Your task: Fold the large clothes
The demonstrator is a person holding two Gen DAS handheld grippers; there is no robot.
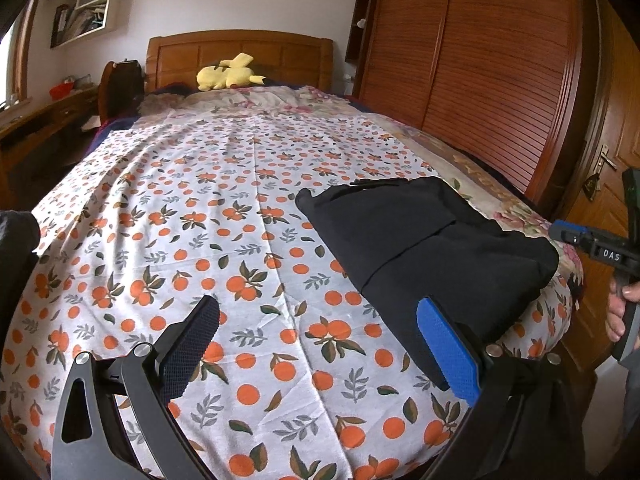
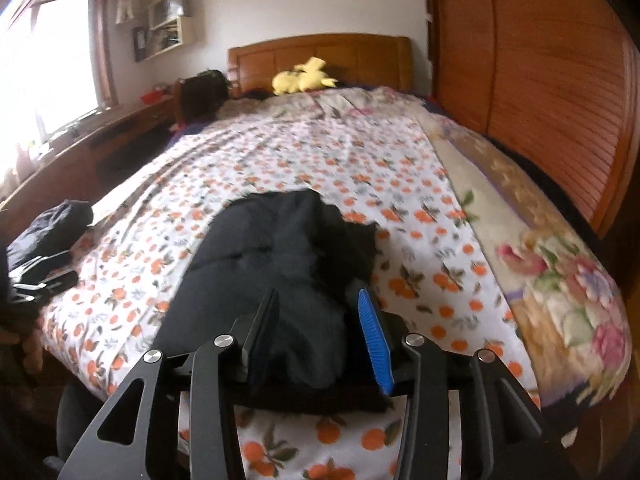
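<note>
Black fabric fills the gap between the right gripper's (image 2: 318,332) two fingers — the folded black garment (image 2: 280,256) bunches up there, with the dark pad on one side and the blue pad (image 2: 374,344) on the other. The fingers stand somewhat apart with the cloth between them; whether they press it cannot be told from the blurred right wrist view. The garment lies on the bed's orange-print sheet (image 2: 424,248), toward the foot of the bed and near its right side, just beside a floral quilt (image 2: 560,280) that runs along that edge.

In the left wrist view the left gripper (image 1: 320,344) is spread wide and holds nothing. Its dark pad hovers over bare sheet (image 1: 240,240), while its blue pad (image 1: 448,352) sits at the near edge of the garment (image 1: 432,248); contact there cannot be judged. The garment shows layered folds, with a narrower end pointing up the bed. At the right edge of this view the other gripper's body (image 1: 600,252) appears, held by a hand (image 1: 624,308).

Farther off, a yellow plush toy (image 1: 228,74) rests against the wooden headboard (image 1: 240,52), and a louvred wooden wardrobe (image 1: 480,80) stands along the right side. Another dark bundle (image 2: 52,232) lies at the bed's left edge in the right wrist view — its nature is unclear.
</note>
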